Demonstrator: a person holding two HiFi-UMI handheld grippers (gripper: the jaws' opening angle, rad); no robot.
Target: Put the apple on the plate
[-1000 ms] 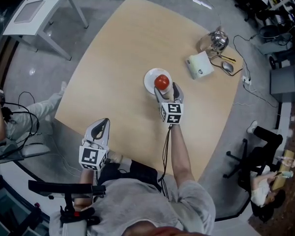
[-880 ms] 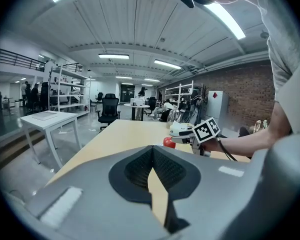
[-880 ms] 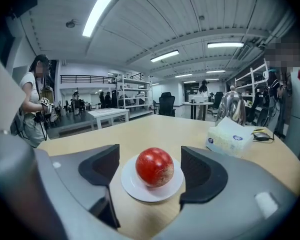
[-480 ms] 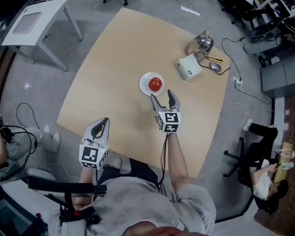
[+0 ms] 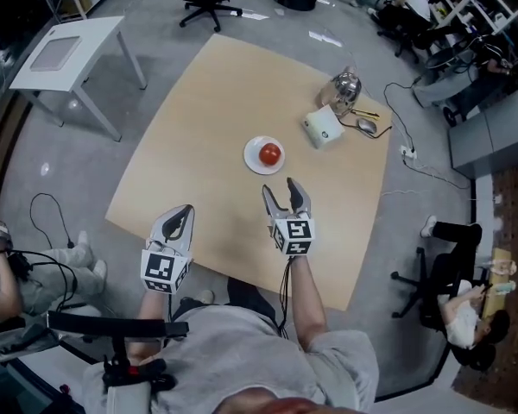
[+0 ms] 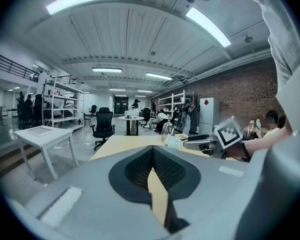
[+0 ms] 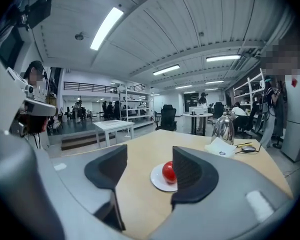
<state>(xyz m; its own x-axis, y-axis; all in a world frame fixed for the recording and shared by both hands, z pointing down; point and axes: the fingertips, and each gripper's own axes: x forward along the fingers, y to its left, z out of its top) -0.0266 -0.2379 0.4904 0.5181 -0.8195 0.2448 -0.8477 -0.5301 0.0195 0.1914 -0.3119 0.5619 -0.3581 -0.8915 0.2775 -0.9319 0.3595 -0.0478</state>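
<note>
Resting on the plate (image 5: 251, 156), the apple (image 5: 270, 153) sits released on the table (image 5: 207, 102). The right gripper (image 5: 281, 189) has withdrawn toward the person; its jaws, spread and empty, have just been narrowing. The left gripper (image 5: 182, 211) jaws are pressed together. Placement appears complete.

apple (image 7: 167, 172): right side behind right tongs (image 7: 149, 160) pad | plate (image 7: 157, 180): right part hidden too

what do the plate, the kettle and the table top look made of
Small round white plate: probably glazed ceramic or plastic; smooth, uniform white.
Silver pot-bellied kettle: polished metal, likely stainless steel; mirror-like reflections.
Large pale beige table top: wood or wood-look laminate, matte; even tan, no glare.
</note>
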